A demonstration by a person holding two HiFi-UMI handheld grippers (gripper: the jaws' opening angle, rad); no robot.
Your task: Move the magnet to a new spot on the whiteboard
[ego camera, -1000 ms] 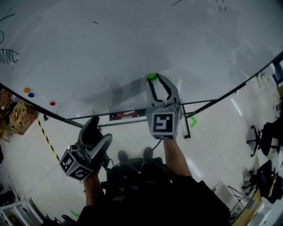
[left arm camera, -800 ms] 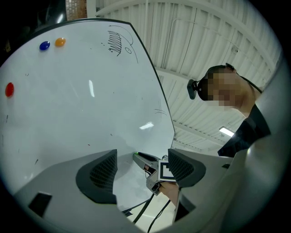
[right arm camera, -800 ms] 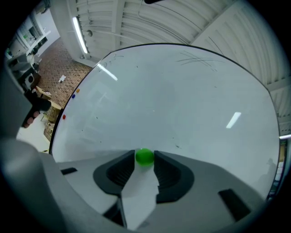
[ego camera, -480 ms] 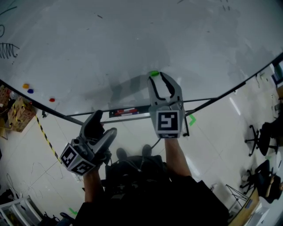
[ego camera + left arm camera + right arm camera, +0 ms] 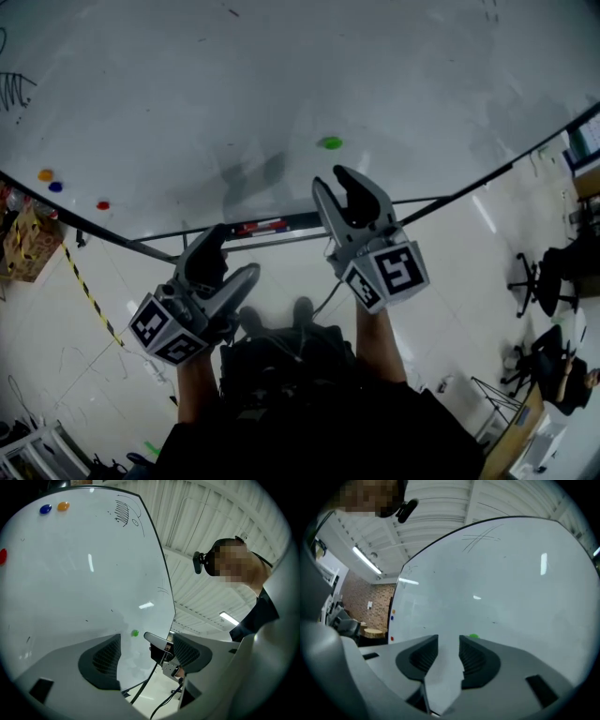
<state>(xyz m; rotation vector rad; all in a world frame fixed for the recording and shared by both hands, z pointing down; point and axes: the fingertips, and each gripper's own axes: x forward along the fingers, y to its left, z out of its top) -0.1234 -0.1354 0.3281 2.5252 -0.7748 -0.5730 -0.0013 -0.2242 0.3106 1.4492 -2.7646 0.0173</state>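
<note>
A small green magnet (image 5: 329,142) sticks to the whiteboard (image 5: 281,84) by itself. My right gripper (image 5: 331,180) hangs just below it, drawn back from the board and rolled. Its jaws have just been opening; they stand open with nothing between them. In the right gripper view the green magnet (image 5: 474,637) peeks over the right jaw of the right gripper (image 5: 449,651). My left gripper (image 5: 232,253) is lower left, open and empty. In the left gripper view, the left gripper (image 5: 145,656) frames the green magnet (image 5: 135,633) and the right gripper.
Orange (image 5: 45,174), blue (image 5: 55,187) and red (image 5: 102,204) magnets sit at the board's left edge. A marker tray (image 5: 262,227) runs under the board. Office chairs (image 5: 539,281) stand at the right, a cardboard box (image 5: 23,246) at the left.
My right gripper has let go of the green magnet, pulled back from the board and rolled. The magnet stays on the board. The left gripper has hardly moved.
</note>
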